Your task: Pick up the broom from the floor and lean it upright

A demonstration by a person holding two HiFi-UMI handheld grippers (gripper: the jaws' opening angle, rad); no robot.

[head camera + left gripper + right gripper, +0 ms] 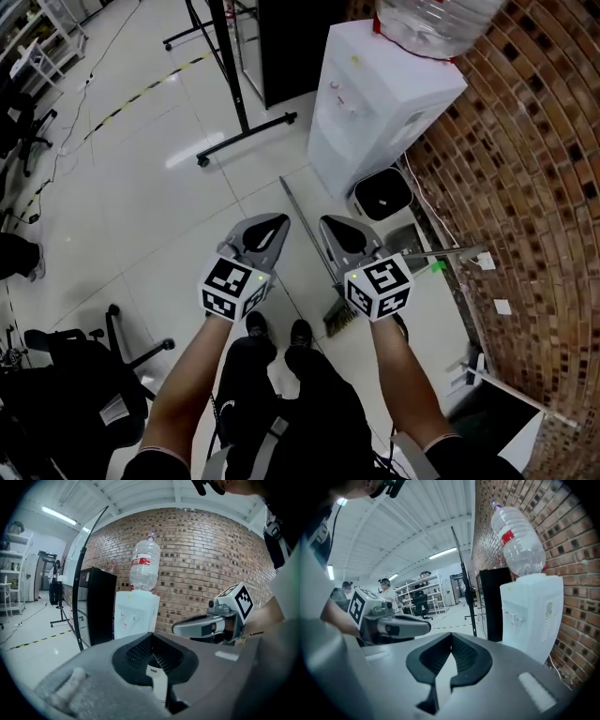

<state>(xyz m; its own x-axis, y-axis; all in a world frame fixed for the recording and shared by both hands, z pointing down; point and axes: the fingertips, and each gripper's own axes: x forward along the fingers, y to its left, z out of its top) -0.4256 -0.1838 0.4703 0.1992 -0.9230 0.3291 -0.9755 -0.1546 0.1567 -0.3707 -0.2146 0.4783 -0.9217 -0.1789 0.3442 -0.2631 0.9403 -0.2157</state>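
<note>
Left claw (153, 637) has its jaws pressed together with nothing between them. The right claw (452, 635), level with it and just to its right, is pressed together and empty too. Both point forward and slightly downward, held up off the floor (159, 206). Below and between the two claws lies the broom (337, 317), flat on the tiles. Its stick runs ahead past the right claw's inner side, and its bristles lie back beneath that claw's rear, close to the person's shoes (300, 331). Ahead and to the right of the right claw, a water dispenser (375, 103) and a black-lined bin (382, 194) stand beside a brick wall (525, 169).
</note>
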